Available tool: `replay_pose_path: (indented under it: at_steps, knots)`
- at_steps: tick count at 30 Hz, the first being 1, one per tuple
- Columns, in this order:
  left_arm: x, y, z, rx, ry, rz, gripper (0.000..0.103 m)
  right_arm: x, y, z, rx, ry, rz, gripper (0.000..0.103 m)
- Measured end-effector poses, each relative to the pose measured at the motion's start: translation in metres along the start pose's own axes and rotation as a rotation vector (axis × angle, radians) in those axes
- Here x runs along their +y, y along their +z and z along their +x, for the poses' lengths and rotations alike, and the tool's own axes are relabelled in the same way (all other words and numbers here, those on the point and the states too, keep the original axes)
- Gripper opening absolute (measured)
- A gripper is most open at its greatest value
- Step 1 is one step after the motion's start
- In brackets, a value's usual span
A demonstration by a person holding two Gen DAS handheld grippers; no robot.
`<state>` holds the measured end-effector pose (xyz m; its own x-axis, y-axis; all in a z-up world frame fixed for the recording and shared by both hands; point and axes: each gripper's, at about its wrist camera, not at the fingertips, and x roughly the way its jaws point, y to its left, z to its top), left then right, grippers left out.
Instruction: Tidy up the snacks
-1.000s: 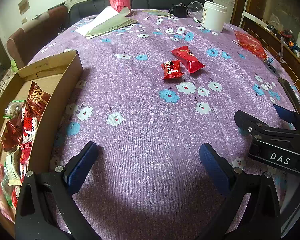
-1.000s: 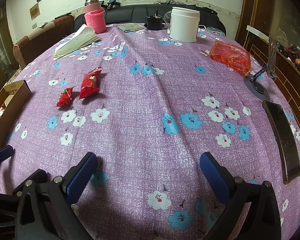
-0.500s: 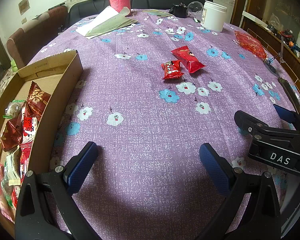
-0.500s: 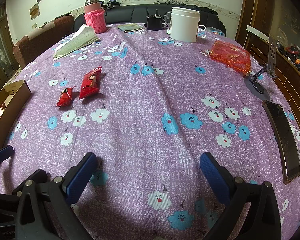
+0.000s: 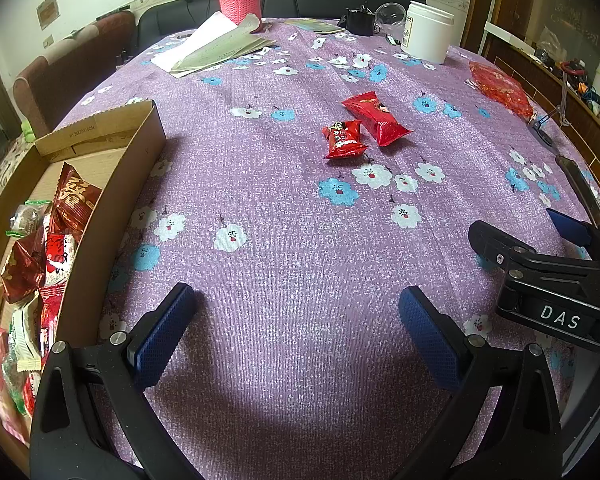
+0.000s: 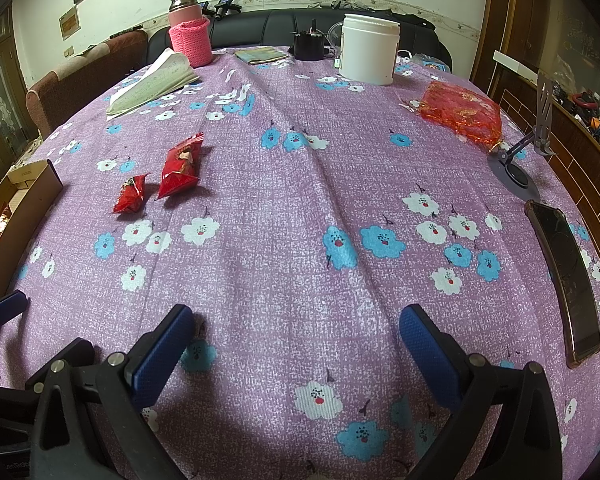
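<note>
On the purple flowered worktop, your left tongs and right tongs rest apart and empty, since two red foil snack packets lie well ahead, outside the brown cardboard box.

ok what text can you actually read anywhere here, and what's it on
"DAS": white letters on the right gripper body, seen in the left wrist view.
Cardboard box flap: a printed code line, too small to read.
Two red snack packets on the tablecloth, and those in the box: printing too blurred to read.
White jar label: unreadable.
</note>
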<state>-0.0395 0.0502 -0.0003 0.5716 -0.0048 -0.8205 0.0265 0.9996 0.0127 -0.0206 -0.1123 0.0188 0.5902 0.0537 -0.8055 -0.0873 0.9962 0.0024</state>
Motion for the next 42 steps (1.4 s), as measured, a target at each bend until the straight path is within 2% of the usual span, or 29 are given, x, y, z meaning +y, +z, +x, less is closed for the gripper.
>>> replay_pose_path:
  at_steps: [23, 28, 32, 36, 38, 42]
  knots:
    - [-0.001, 0.001, 0.001, 0.025, -0.01, 0.02, 0.103, 0.0, 0.0, 0.0, 0.002, -0.003, 0.001, 0.103]
    - [0.004, -0.001, -0.004, 0.031, -0.049, 0.037, 0.102, 0.0, 0.0, 0.001, 0.005, -0.001, 0.005, 0.103]
    - [0.02, -0.009, -0.028, -0.02, -0.107, -0.031, 0.097, 0.0, 0.0, 0.0, 0.042, 0.013, -0.006, 0.103]
    - [0.031, -0.02, -0.084, -0.22, -0.081, -0.019, 0.097, 0.002, -0.005, -0.003, 0.059, 0.006, -0.001, 0.103]
    - [0.037, -0.027, -0.105, -0.294, -0.111, 0.0, 0.097, 0.003, -0.008, -0.006, 0.066, 0.005, -0.002, 0.103]
    - [0.044, -0.041, -0.119, -0.227, -0.212, 0.002, 0.097, 0.0, -0.015, -0.015, 0.082, -0.015, 0.048, 0.103]
